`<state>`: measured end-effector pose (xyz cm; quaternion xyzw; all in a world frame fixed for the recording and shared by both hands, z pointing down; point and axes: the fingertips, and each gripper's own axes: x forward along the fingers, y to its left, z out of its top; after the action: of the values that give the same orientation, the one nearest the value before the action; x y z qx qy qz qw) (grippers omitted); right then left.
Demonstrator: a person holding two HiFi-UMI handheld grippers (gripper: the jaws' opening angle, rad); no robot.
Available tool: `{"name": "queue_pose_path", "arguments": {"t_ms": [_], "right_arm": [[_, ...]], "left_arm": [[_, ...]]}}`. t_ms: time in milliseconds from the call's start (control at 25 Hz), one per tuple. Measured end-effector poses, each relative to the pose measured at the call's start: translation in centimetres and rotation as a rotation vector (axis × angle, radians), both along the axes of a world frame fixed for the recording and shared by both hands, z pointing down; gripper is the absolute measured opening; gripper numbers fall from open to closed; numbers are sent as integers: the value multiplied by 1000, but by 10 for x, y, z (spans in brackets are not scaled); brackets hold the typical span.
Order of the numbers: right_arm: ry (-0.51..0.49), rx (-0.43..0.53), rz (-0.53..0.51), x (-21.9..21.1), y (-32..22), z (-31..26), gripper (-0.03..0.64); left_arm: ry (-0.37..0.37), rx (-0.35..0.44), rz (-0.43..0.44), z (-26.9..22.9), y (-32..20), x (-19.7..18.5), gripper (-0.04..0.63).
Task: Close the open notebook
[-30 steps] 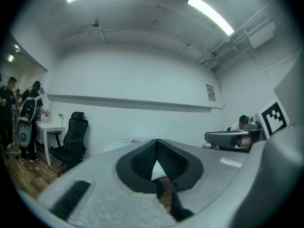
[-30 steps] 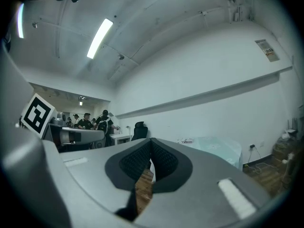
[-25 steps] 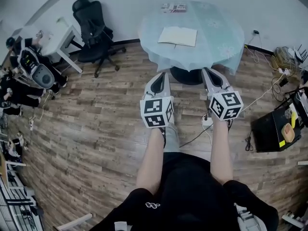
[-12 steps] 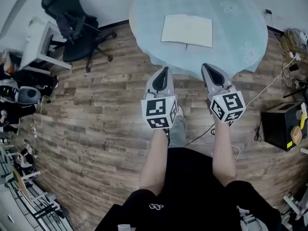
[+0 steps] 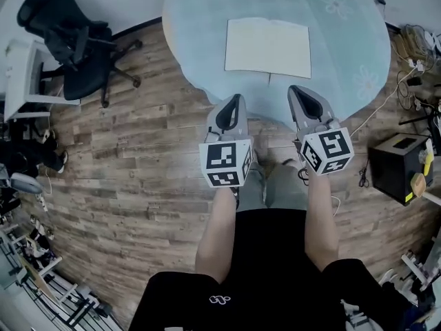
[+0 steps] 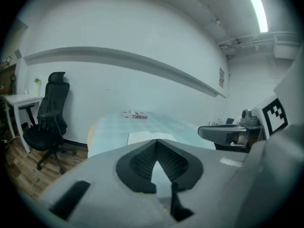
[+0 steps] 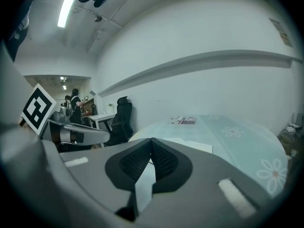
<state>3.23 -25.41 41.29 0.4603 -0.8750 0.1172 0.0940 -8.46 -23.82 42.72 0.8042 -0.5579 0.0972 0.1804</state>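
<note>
The open notebook [image 5: 267,47] lies flat with white pages up on the round table [image 5: 344,40], which is covered by a pale blue cloth. It also shows in the left gripper view, notebook [image 6: 142,137], and in the right gripper view, notebook [image 7: 190,145]. My left gripper [image 5: 234,101] and right gripper [image 5: 298,92] are held side by side at the table's near edge, short of the notebook. Both point toward it. Each is shut and holds nothing; the left gripper [image 6: 156,141] and right gripper [image 7: 151,140] show their tips meeting.
A small printed box [image 6: 134,114] sits at the table's far edge. A black office chair [image 5: 69,40] and a white desk [image 5: 21,74] stand to the left. A black box [image 5: 398,165] and cables lie on the wood floor at right.
The person has walked up to the table, so the table and notebook now appear nearer and larger. Both grippers have come forward to the table's edge, still shut.
</note>
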Motion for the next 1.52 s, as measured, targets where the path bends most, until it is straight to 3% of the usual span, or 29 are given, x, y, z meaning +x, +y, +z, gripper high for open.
{"name": "queue_pose_path", "arguments": {"t_ms": [320,520,680,800,920,1120,1520], "right_arm": [[132,-113,-103,-21,-28,51,14],[282,-125,-194,-35,-50,81,14],[427,-123,-289,-48,-63,105,72],[550,-113,-344,-56,-72,126,92],[694,-100,-389,-57,-84,144,202],[883,-42,-422,-69,-100,159,207],[1154,61,-494,-89,-113,183,183]], "left_arm": [[49,-50,-20,31,-27,-8,3],[81,-101,-55,58,-33,-18,3],[102,-140,-89,80,-33,-29,3],[109,-162,-110,93,-29,-37,3],[127,-183,-138,105,-26,-42,3],[130,-207,-168,116,-17,-57,3],[137,-211,-178,124,-16,-65,3]]}}
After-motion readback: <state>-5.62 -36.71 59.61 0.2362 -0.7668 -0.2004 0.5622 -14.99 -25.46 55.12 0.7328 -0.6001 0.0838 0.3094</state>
